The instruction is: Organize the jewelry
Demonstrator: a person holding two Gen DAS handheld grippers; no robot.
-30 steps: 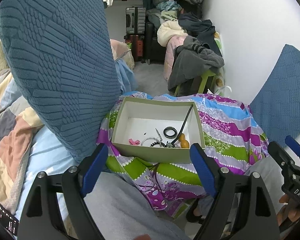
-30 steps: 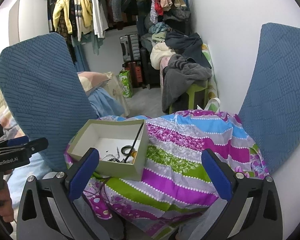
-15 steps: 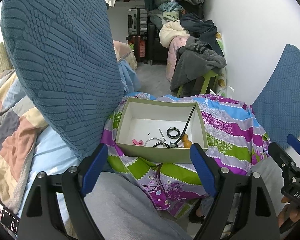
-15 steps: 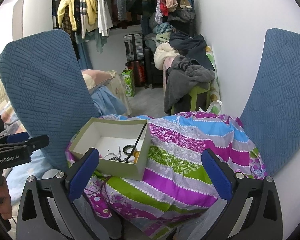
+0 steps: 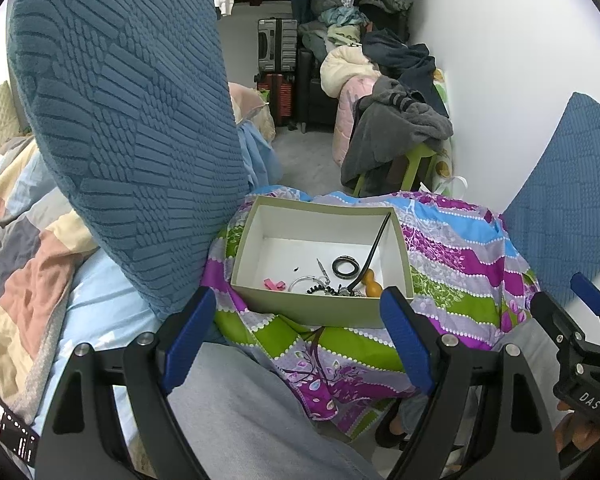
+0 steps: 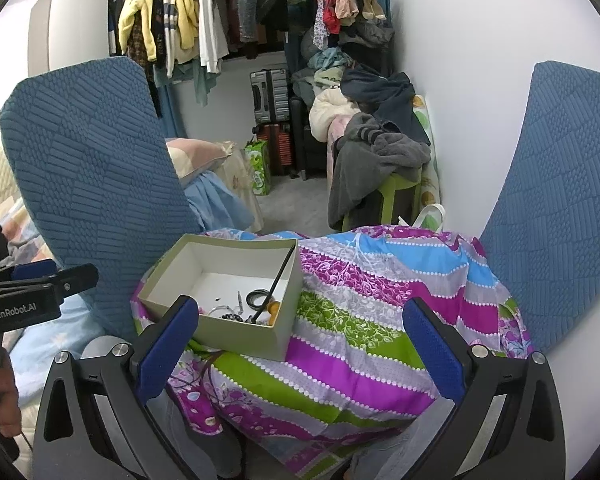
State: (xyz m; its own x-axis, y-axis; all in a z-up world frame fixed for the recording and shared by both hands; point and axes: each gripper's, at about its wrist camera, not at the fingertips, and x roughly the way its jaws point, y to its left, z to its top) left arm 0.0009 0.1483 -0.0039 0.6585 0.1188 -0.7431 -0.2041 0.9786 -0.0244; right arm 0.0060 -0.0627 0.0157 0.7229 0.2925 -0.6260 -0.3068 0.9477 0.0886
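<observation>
Resting on a striped floral cloth (image 5: 460, 264), the open green box (image 5: 320, 308) holds the jewelry clustered against its near wall: a black ring (image 5: 345, 267), a silver bangle (image 5: 302, 282), a pink piece (image 5: 274, 285), an orange gourd bead (image 5: 373, 286) and a black stick (image 5: 374, 248) leaning into the right far corner. Near the box's front, the left gripper (image 5: 294, 340) hangs wide open and empty; right of the box, the right gripper (image 6: 300, 354) also gapes wide, empty. A blue cushion (image 5: 124, 120) stands left of the box.
</observation>
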